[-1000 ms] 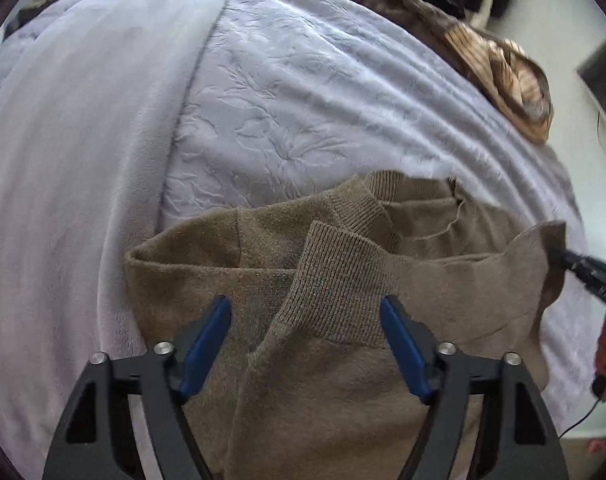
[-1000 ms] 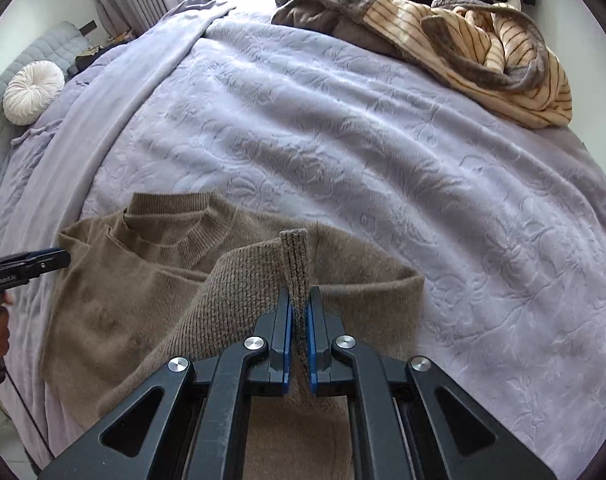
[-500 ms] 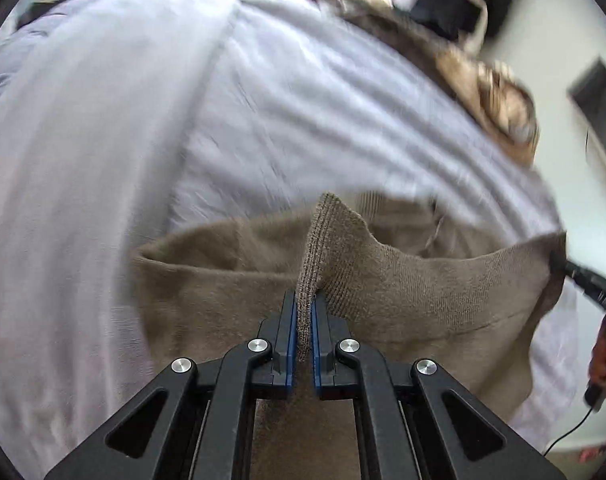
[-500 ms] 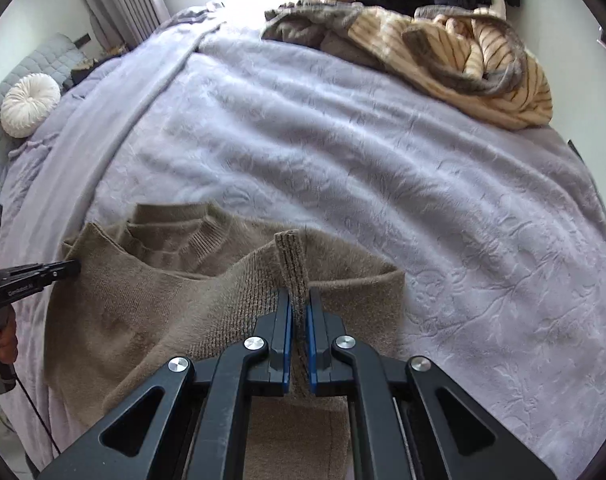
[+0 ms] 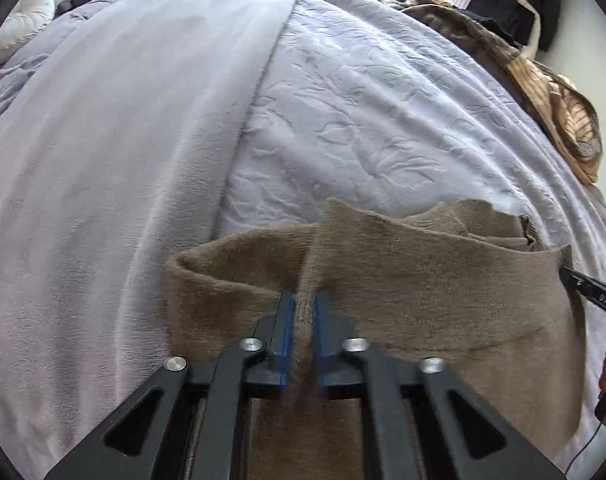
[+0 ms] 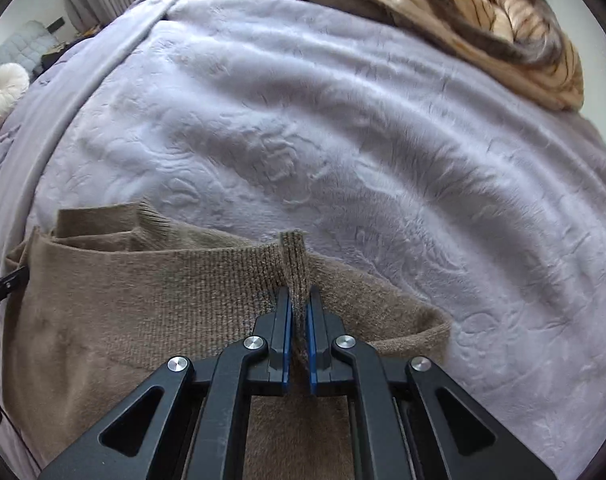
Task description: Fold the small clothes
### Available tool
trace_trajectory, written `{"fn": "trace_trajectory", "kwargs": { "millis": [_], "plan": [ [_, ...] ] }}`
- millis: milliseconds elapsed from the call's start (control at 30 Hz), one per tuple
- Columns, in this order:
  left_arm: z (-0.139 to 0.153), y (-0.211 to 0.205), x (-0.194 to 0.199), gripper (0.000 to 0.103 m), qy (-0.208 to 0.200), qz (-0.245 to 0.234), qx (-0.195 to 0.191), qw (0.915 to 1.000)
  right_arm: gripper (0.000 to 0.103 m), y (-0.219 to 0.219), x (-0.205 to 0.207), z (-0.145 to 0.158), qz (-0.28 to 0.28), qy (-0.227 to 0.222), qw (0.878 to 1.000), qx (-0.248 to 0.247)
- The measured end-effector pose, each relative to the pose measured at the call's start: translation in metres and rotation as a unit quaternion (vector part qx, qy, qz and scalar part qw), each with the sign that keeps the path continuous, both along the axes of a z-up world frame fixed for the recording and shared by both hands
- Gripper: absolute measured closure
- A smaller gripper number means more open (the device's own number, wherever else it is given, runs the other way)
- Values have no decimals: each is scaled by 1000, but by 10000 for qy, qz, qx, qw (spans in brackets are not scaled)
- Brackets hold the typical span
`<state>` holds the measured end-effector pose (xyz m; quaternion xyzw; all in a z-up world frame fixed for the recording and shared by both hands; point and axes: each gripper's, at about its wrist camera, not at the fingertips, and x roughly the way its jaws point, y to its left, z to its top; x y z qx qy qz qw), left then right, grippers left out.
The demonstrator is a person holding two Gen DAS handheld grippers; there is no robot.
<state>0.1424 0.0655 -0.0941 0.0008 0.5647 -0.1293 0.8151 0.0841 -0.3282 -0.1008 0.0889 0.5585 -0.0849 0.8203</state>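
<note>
Left hand-held gripper: clamped tight on a pinch of the brown sweater, right at the left corner of the edge we're carrying.
Right hand-held gripper: same deal, clenched on a ribbed bit of that edge at the right corner, with the knit sticking up between the blue pads.
Sweater: it sits at the near end of the bed, lying on the lavender embossed blanket, collar pointing away from us. The lifted edge hangs stretched between our two grips, just short of the collar.
Step in hand: looks like we're folding the bottom half up over the top half.
Doing it well: we keep both grips level and the edge taut so it doesn't sag in the middle, carry it until it lines up with the shoulders, lower it flat, and only then let go. Knit this soft probably bunches if one side leads, so move both together.
Beyond the sweater: a plain lilac throw runs along the left, a heap of clothes including a tan striped piece sits at the far end, and a white round cushion is off to the far left.
Containers: none in sight, no basket or bin anywhere we can see.
</note>
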Motion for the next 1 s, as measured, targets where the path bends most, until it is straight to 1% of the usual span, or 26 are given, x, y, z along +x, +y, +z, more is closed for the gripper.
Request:
{"fn": "trace_trajectory", "kwargs": {
  "millis": [67, 133, 200, 233, 300, 367, 433, 467, 533, 567, 600, 633, 667, 700, 733, 833, 867, 900, 933, 967, 1000],
  "plan": [
    [9, 9, -3, 80, -131, 138, 307, 9993, 94, -8, -2, 3, -229, -2, 9997, 87],
    [20, 21, -5, 80, -181, 250, 530, 9981, 88, -17, -8, 11, -480, 25, 9988, 130],
    [35, 34, -12, 80, -131, 209, 291, 9993, 88, -26, -21, 24, -759, 18, 9970, 143],
    [43, 37, -17, 80, -101, 138, 116, 9998, 88, -30, -33, 34, -860, -80, 9959, 251],
    [51, 37, -27, 80, 18, -87, -210, 9997, 88, -32, -50, 45, -857, -251, 9944, 574],
    [52, 29, -41, 80, 156, -328, -432, 9984, 88, -19, -69, 50, -649, -307, 9939, 838],
    [40, 15, -55, 80, 388, -546, -558, 9962, 88, 0, -84, 44, -442, -218, 9949, 884],
    [27, 7, -63, 80, 561, -625, -530, 9951, 88, 10, -91, 35, -381, -121, 9950, 914],
    [8, 0, -74, 80, 789, -626, -340, 9943, 88, 21, -99, 15, -367, 100, 9948, 939],
    [-1, 0, -80, 80, 810, -607, -239, 9946, 88, 25, -104, 1, -430, 275, 9942, 942],
    [-2, 4, -87, 80, 711, -605, -265, 9953, 91, 23, -108, -7, -486, 335, 9937, 955],
    [0, 10, -93, 80, 605, -596, -315, 9959, 92, 20, -116, -11, -575, 299, 9931, 976],
    [3, 17, -98, 80, 576, -568, -278, 9963, 92, 15, -124, -10, -675, 248, 9927, 967],
    [5, 26, -102, 80, 607, -502, -119, 9968, 92, 10, -131, -10, -772, 264, 9923, 933],
    [6, 33, -105, 80, 690, -448, -60, 9966, 92, 3, -139, -8, -881, 271, 9914, 933],
    [17, 64, -120, 80, 939, -103, -44, 9955, 92, -12, -162, -3, -1188, 350, 9855, 1160],
    [22, 72, -126, 80, 971, -17, -73, 9952, 88, -15, -171, 1, -1294, 323, 9824, 1308],
    [26, 79, -135, 80, 1016, 94, -136, 9947, 86, -16, -178, 4, -1370, 287, 9800, 1414],
    [29, 85, -141, 77, 1082, 200, -241, 9936, 80, -16, -187, 9, -1460, 241, 9762, 1583],
    [31, 92, -148, 66, 1198, 331, -427, 9913, 75, -15, -197, 12, -1535, 200, 9712, 1810],
    [30, 102, -157, 27, 1412, 567, -783, 9852, 61, -15, -205, 12, -1597, 163, 9664, 2008]
  ]
}}
